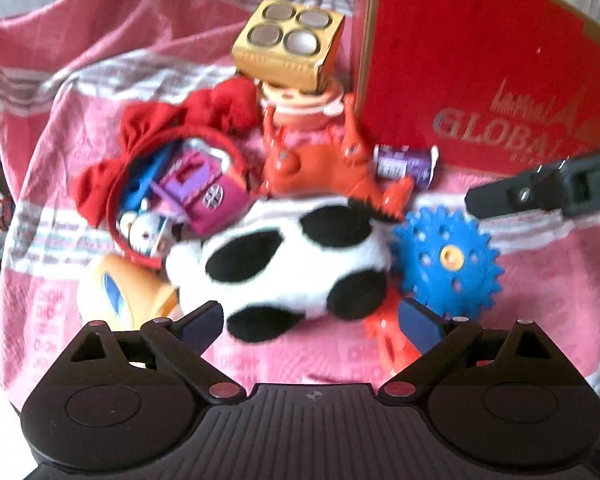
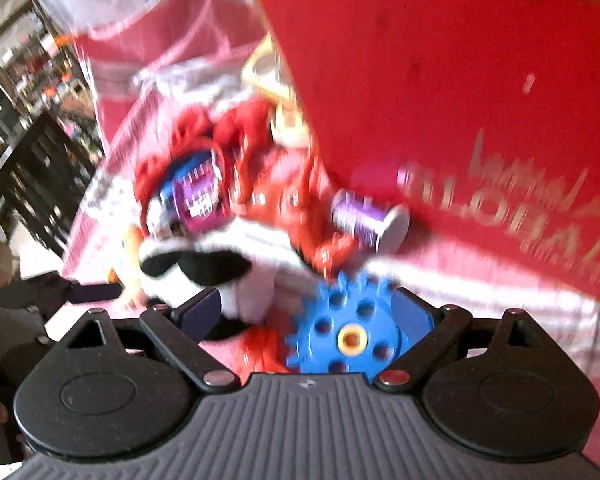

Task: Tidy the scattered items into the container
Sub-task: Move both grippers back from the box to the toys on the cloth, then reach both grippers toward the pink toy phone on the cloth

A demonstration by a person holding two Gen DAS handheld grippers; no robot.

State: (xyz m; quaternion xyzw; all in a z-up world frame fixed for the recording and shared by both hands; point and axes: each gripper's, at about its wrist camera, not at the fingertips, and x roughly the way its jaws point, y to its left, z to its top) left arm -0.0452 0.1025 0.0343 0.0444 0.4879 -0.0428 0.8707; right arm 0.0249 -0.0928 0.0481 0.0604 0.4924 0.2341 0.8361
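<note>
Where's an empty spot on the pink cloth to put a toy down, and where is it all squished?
Bare pink cloth shows left of the gold box, behind the red bow. Another patch lies between the blue gear and the red container. It is crowded in the middle, around the panda plush and orange crab.

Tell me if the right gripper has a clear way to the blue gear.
Probably yes. The right gripper is open with the blue gear already between its fingers; only the panda plush crowds its left side.
</note>
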